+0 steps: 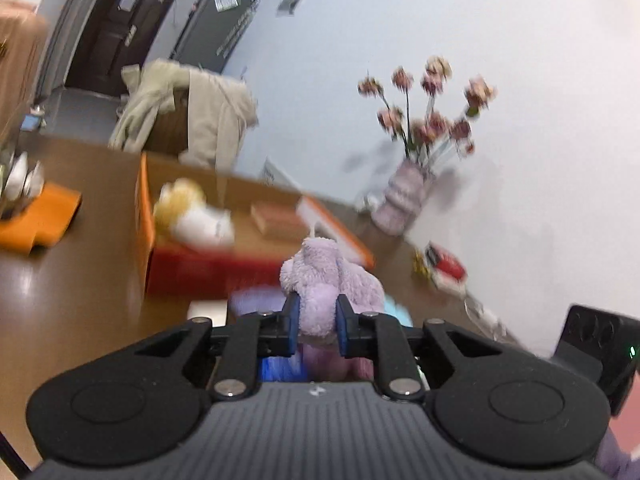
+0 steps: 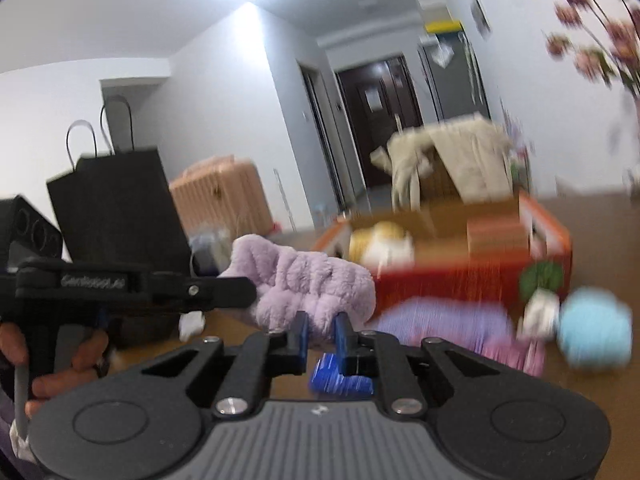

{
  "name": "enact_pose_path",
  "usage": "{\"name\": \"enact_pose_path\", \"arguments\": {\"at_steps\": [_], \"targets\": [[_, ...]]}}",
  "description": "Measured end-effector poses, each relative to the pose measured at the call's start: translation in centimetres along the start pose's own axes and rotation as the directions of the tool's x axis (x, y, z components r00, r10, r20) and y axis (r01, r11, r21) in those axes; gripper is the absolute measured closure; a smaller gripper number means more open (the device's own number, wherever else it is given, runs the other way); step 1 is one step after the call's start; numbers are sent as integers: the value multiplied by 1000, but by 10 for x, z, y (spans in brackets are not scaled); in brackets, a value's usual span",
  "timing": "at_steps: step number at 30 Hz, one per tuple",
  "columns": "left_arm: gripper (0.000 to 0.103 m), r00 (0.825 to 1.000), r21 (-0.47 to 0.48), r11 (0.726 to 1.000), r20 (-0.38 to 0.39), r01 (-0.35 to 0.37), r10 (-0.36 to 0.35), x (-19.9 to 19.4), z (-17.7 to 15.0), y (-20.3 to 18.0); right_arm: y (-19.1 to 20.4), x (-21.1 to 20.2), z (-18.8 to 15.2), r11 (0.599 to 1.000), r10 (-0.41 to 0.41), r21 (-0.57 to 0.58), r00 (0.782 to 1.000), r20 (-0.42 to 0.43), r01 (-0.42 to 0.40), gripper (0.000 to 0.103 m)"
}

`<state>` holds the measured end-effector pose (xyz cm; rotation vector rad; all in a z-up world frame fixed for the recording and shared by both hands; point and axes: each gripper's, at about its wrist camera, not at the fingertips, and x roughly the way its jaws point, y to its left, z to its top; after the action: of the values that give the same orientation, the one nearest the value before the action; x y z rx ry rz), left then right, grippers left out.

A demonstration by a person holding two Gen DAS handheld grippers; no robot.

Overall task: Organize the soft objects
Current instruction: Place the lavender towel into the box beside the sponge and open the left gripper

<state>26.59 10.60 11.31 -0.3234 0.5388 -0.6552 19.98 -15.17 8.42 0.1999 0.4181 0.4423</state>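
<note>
Left wrist view: my left gripper [image 1: 317,318] pinches the purple plush toy [image 1: 328,280] between its blue pads, held in the air above the brown table [image 1: 80,280].
Right wrist view: my right gripper [image 2: 321,330] pinches the same toy [image 2: 308,280] at its lower edge; the left gripper [image 2: 224,292] clamps it from the left.
Long axis: roughly level in the right view, running from upper left down to the right; in the left view it points away from me.
Nearby: orange box [image 1: 148,216] with a yellow-and-white plush [image 1: 192,216] inside, just beyond the toy.
Blur: smaller items on the table are too smeared to name.
</note>
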Motion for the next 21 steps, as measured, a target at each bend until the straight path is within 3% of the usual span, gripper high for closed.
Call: {"name": "enact_pose_path", "arguments": {"at_steps": [5,11,17,21], "targets": [[85,999,-9,999,-35,-34,34,76,73,12,-43,47,74,999,9,-44,1000,7,-9,90],[85,984,-132,984,-149,-119,99,189,128,65,-113,152,147,1000,-6,-14,990,-138,4,90],[84,952,-148,966,-256,-211,169,273,139,110,-170,254,158,998,-53,21,948,-314,63,90],[71,913,-130,951,-342,-279,222,305,131,127,-192,298,142,993,-92,30,906,-413,115,89]]}}
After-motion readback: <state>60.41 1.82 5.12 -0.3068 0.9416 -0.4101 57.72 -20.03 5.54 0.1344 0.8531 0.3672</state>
